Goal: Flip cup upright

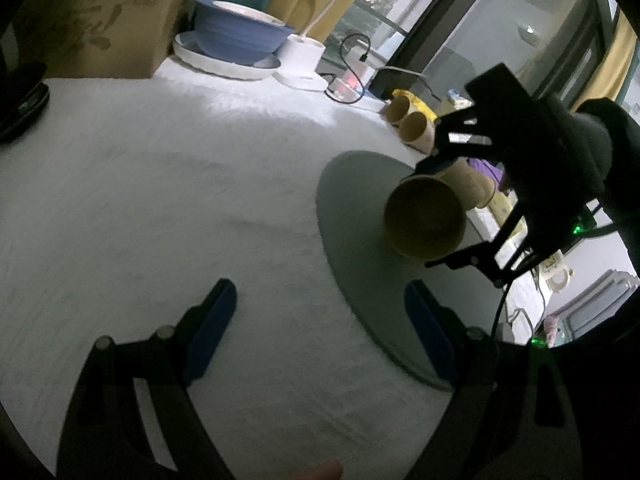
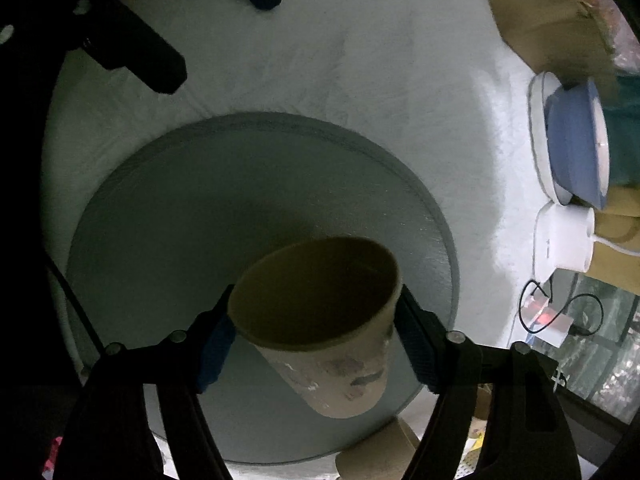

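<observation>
A tan paper cup [image 2: 320, 320] is held between the blue pads of my right gripper [image 2: 316, 328], tilted with its open mouth facing the camera, above a round grey mat [image 2: 200, 200]. In the left wrist view the same cup [image 1: 424, 220] hangs sideways over the mat [image 1: 360, 200], its mouth toward me, gripped by the right gripper [image 1: 448, 208]. My left gripper [image 1: 320, 320] is open and empty, low over the white tablecloth beside the mat's near edge.
A blue bowl [image 1: 240, 36] on a white plate, a white lamp base [image 1: 300, 56], a cardboard box [image 1: 100, 28], cables and two lying cardboard tubes [image 1: 408, 124] stand along the table's far side. A dark object [image 1: 20, 100] lies at the left edge.
</observation>
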